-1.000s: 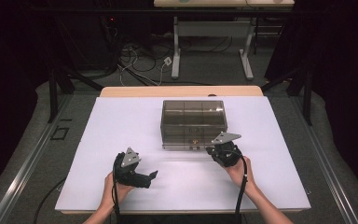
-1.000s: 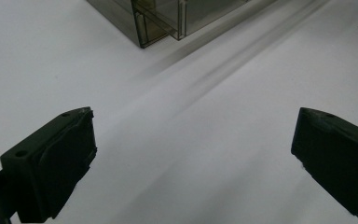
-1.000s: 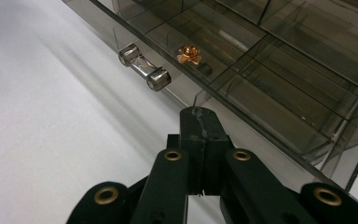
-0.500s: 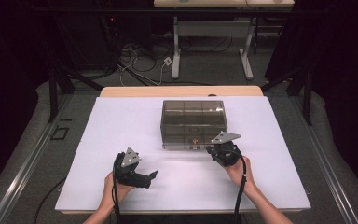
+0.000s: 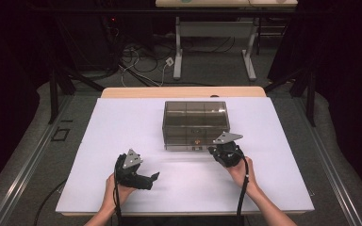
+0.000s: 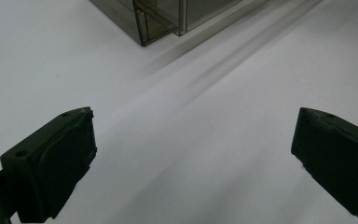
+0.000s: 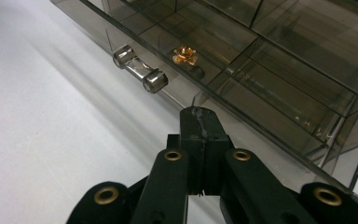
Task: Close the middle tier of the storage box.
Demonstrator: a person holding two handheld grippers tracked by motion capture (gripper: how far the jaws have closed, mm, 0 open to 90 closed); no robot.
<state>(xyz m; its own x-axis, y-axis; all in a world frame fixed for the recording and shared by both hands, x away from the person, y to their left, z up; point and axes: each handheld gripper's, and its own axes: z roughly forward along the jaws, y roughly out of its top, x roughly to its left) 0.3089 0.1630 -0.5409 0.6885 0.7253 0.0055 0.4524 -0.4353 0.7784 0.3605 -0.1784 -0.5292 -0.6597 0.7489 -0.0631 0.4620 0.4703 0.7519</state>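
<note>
Apparently the work in hand concerned the smoky clear plastic drawer box (image 5: 195,125), which stood on the white table (image 5: 103,141) toward its far middle, its front face turned to the person. The right gripper (image 5: 215,151) hovered just beside the box's front right corner, its jaws pressed together with nothing between them; in the right gripper view the closed tips (image 7: 199,122) pointed at the drawer front, near it but apart. The left gripper (image 5: 155,176) rested nearer the person, well apart from the box, its jaws spread wide over bare table, one pad (image 6: 58,163) at each edge of the left gripper view.

Judging by its thin transparent walls, the box looked light and stiff, smooth enough to slide on the table if pushed, and brittle rather than tough. Gripping a wall would probably slip or flex it. The likeliest hold was the small clear bar handle (image 7: 140,70) on the drawer front, a short rod standing off on two posts, which the jaws would first have to open to take. A small orange-gold piece (image 7: 185,54) lay inside a compartment just behind that handle. Since the box was light, the open left gripper might have needed to brace it while the drawer was pulled.
</note>
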